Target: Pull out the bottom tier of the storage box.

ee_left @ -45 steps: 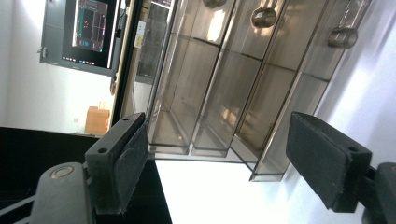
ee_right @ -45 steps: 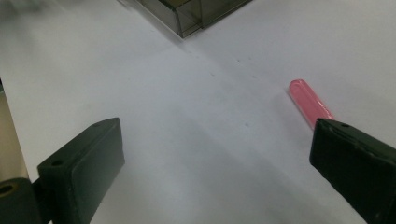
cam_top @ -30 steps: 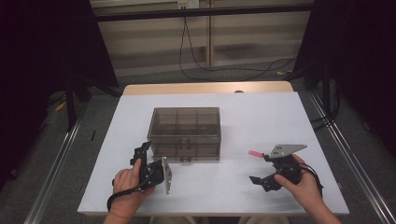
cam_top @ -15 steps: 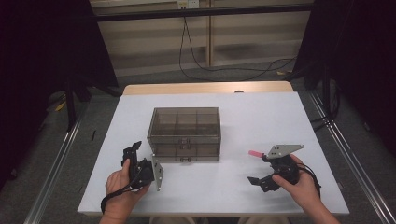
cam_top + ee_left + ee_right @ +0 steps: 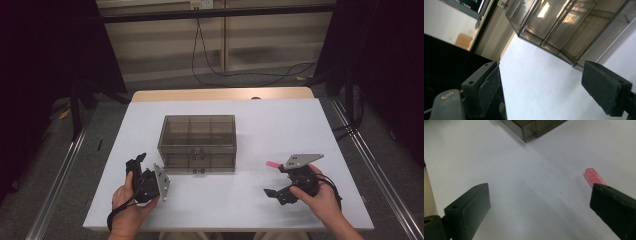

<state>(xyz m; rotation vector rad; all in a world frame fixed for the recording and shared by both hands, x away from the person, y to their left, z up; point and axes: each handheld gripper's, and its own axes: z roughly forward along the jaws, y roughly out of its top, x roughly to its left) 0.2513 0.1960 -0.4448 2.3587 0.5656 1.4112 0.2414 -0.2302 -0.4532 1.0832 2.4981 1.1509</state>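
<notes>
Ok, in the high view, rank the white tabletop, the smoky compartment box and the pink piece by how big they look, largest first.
1. White tabletop, by far the largest.
2. Smoky compartment box, standing near the table's middle.
3. Pink piece, a small sliver lying beside the right hand-held gripper.

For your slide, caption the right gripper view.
Open right gripper above white table, pink piece beside one jaw, box corner beyond.

Bright tabletop, dark surroundings, slight blur

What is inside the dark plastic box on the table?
Through the box's tinted lid, dividers forming compartments show, and no item stands out. The dark plastic hides the compartment floors.
</notes>
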